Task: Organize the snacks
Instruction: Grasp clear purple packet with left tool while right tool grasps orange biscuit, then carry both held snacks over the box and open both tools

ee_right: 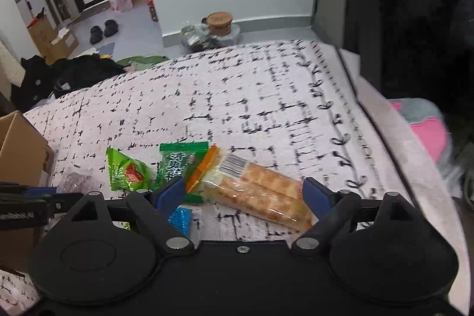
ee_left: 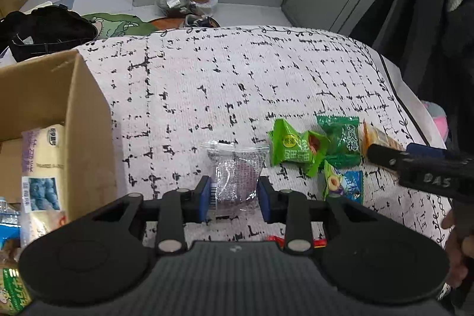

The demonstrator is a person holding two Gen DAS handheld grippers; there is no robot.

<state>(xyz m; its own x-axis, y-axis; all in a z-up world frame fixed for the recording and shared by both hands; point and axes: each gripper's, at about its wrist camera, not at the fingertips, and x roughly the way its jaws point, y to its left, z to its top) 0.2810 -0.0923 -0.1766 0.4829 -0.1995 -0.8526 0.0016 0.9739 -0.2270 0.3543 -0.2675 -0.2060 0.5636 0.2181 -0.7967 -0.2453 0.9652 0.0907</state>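
2 snacks are in play: the clear-wrapped purple snack (ee_left: 235, 176) lies on the patterned cloth (ee_left: 237, 85) between the blue pads of the left gripper (ee_left: 234, 197), which press its sides, with the cardboard box (ee_left: 74, 108) just to its left. The cracker pack (ee_right: 266, 194) lies with its long axis slanting across the wide-open, empty right gripper (ee_right: 246, 194), which is the nearer one to it.
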